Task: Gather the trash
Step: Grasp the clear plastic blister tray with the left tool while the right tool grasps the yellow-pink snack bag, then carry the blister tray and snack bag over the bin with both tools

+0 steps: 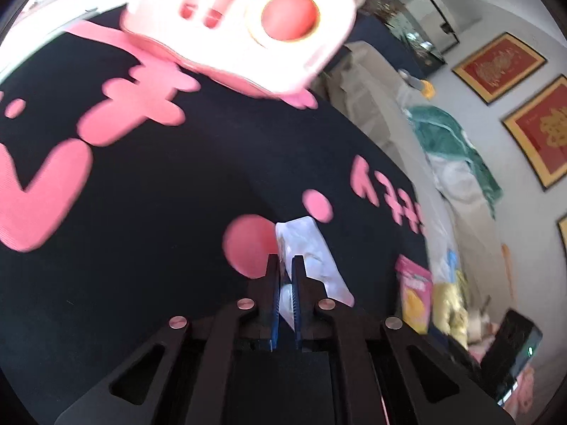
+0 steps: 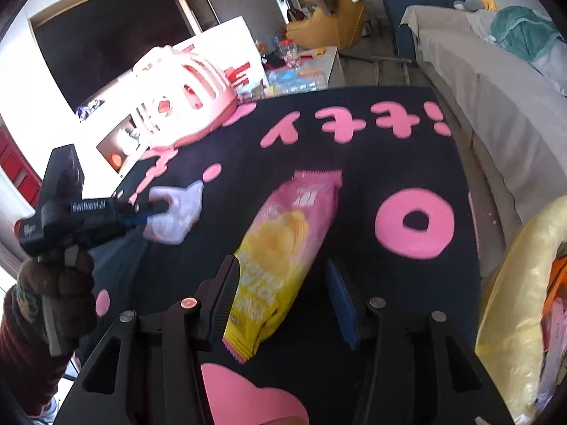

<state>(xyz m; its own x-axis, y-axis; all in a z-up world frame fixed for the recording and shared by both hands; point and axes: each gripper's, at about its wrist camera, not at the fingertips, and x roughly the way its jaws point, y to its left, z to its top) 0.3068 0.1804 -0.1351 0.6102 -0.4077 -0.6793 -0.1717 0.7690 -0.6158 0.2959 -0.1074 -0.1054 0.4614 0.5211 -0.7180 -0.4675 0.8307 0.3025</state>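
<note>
Left hand-held gripper [image 1: 286,260] is clamped on the crumpled clear plastic wrapper [image 1: 312,248], at the left of the black rug [image 2: 354,163]. Right hand-held gripper [image 2: 283,276] is wide open, straddling the near end of the pink-and-yellow chip bag [image 2: 294,233] lying flat mid-rug; pads not pressing it. To do this well I'd drop lower, centre the bag's width between the fingers, then close on the crimped near edge. Pink slotted basket [image 2: 184,95] sits far left; yellow plastic bag [image 2: 524,283] near right, probably the trash bag.
</note>
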